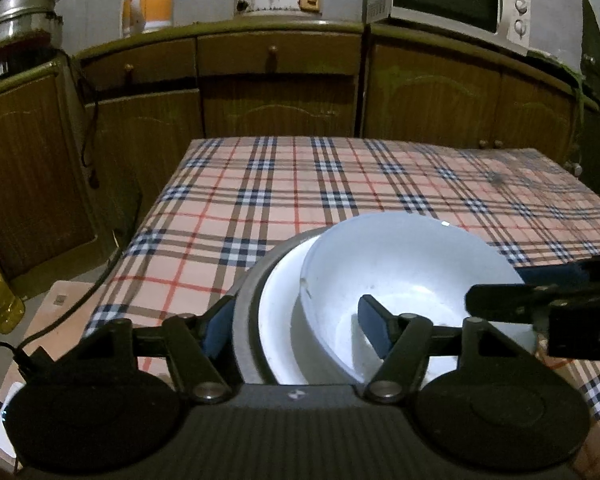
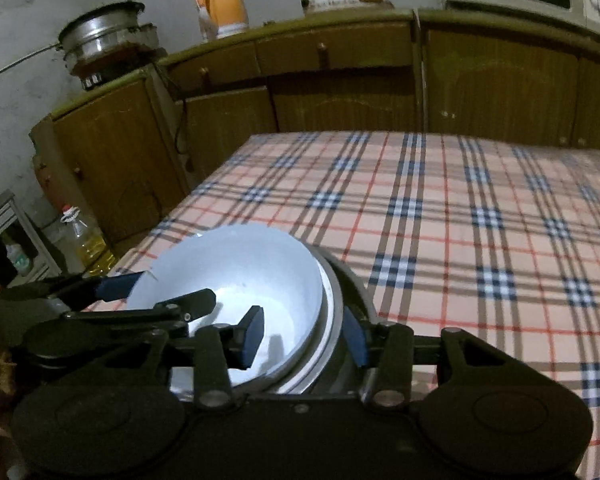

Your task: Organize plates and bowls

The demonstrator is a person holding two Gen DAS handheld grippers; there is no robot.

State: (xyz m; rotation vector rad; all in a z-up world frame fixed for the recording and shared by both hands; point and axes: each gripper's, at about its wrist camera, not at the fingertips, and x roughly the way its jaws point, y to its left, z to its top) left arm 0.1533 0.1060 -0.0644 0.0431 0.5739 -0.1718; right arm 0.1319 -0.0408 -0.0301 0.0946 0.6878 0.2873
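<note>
Both grippers straddle the rims of a nested stack at the near edge of a checked table. The left gripper (image 1: 296,326) stands partly open: one blue pad (image 1: 374,330) sits inside the white bowl (image 1: 404,272), the other outside the grey bowl (image 1: 246,312). From that view it is not clear whether either pad presses on a wall. The right gripper (image 2: 304,336), also partly open, has one pad (image 2: 252,334) inside the white bowl (image 2: 236,272) and the other (image 2: 354,338) outside the grey bowl (image 2: 340,312); a gap seems to show beside the inner pad, so it likely grips nothing firmly.

The white bowl sits tilted and off-centre inside a second white dish (image 1: 280,312), which rests in the grey bowl. The stack lies on the tablecloth (image 1: 300,200), close to the table's near left corner.

The risks appear to come from that tilt and that corner. A pad dragging on the white bowl's wall during a lift could tip it further or flip it out of the stack. A lopsided squeeze across several rims may let the inner bowl slip while the outer one stays put. A sideways nudge could push the whole stack toward the edge, and the cloth might slide with it. With both tools crowded over one stack, the fingers could also knock each other.
</note>
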